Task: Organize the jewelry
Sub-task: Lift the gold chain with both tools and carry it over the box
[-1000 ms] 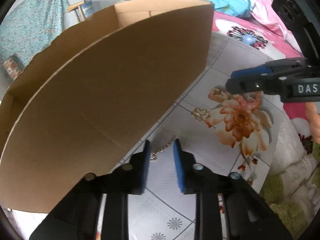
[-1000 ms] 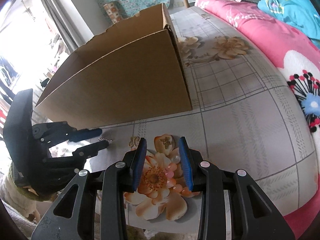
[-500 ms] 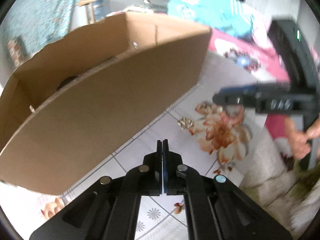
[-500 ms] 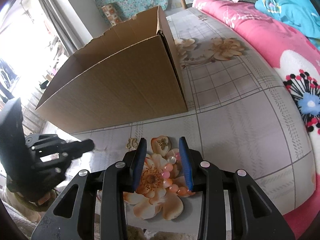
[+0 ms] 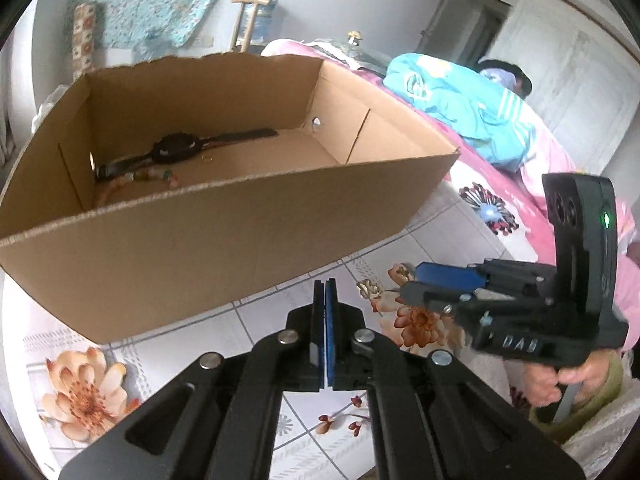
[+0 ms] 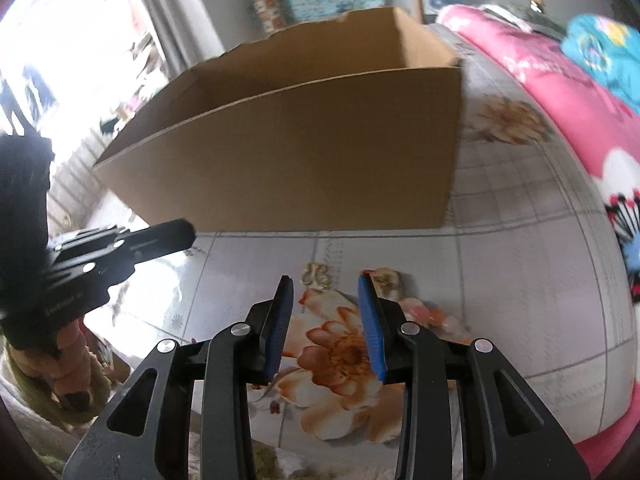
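An open cardboard box (image 5: 248,236) stands on the flowered tablecloth; inside lie a black watch (image 5: 176,146), a bead bracelet (image 5: 152,176) and a small ring (image 5: 206,157). My left gripper (image 5: 325,285) is shut, raised just before the box's near wall. In the right wrist view a small bit of thin chain (image 6: 191,251) seems to hang under the left gripper (image 6: 186,236). My right gripper (image 6: 325,280) stands open and empty over a printed orange flower. Two gold ornaments (image 6: 316,276) (image 6: 384,278) lie just past its tips, and pink beads (image 6: 422,310) lie to its right.
A pink flowered blanket (image 6: 560,92) with a turquoise garment (image 5: 460,108) lies right of the cloth. A hand (image 5: 560,380) holds the right gripper (image 5: 404,282) at the table's near edge. Behind the box are a window, a curtain and a chair.
My left gripper closed where the thin chain lay, then rose and rolled, so the box's inside now shows. The right gripper shifted a little nearer the gold ornaments, still open.
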A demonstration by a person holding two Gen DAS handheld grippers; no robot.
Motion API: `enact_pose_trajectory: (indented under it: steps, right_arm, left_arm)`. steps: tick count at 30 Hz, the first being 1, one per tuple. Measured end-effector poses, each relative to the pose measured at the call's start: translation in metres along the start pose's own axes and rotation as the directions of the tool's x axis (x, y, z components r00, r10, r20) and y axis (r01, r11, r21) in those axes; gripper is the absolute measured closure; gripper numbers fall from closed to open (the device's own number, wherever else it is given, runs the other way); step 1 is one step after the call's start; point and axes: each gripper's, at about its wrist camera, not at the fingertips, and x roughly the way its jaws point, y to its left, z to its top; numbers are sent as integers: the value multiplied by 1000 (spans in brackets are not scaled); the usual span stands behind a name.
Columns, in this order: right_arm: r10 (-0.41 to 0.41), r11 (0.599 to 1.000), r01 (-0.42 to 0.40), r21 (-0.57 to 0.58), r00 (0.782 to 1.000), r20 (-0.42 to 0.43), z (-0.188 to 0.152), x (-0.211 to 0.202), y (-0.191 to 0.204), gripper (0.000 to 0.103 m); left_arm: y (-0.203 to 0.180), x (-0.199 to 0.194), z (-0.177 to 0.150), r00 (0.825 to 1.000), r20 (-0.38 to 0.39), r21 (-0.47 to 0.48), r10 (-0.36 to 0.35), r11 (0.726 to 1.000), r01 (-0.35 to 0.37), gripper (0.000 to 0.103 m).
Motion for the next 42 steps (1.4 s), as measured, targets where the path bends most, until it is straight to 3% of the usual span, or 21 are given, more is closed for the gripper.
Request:
enact_pose_trajectory:
  steps: [5, 9, 17, 20, 22, 42]
  right_arm:
    - [-18, 990, 19, -137, 1000, 10, 6, 12, 16, 70]
    - [-18, 958, 11, -286, 1000, -20, 12, 24, 21, 70]
    - [-5, 899, -36, -436, 996, -92, 19, 46, 34, 73]
    - [-4, 896, -41, -442, 995, -99, 23, 49, 36, 77]
    - [-2, 894, -45, -445, 995, -105, 25, 51, 37, 89]
    - [38, 929, -54, -365, 998, -50, 21, 25, 13, 90]
  left_arm:
    - [2, 3, -3, 1000, -5, -2, -9, 1000, 9, 103]
    - [5, 2, -3, 1000, -2, 2, -9, 1000, 9, 103]
    - [11, 3, -5, 1000, -4, -17, -12, 1000, 12, 103]
    - [13, 4, -5, 1000, -7, -19, -16, 1000, 16, 103]
    - [13, 4, -5, 1000, -7, -18, -15, 1000, 15, 103]
    - [9, -7, -3, 1000, 13, -10, -10, 1000, 10, 103]
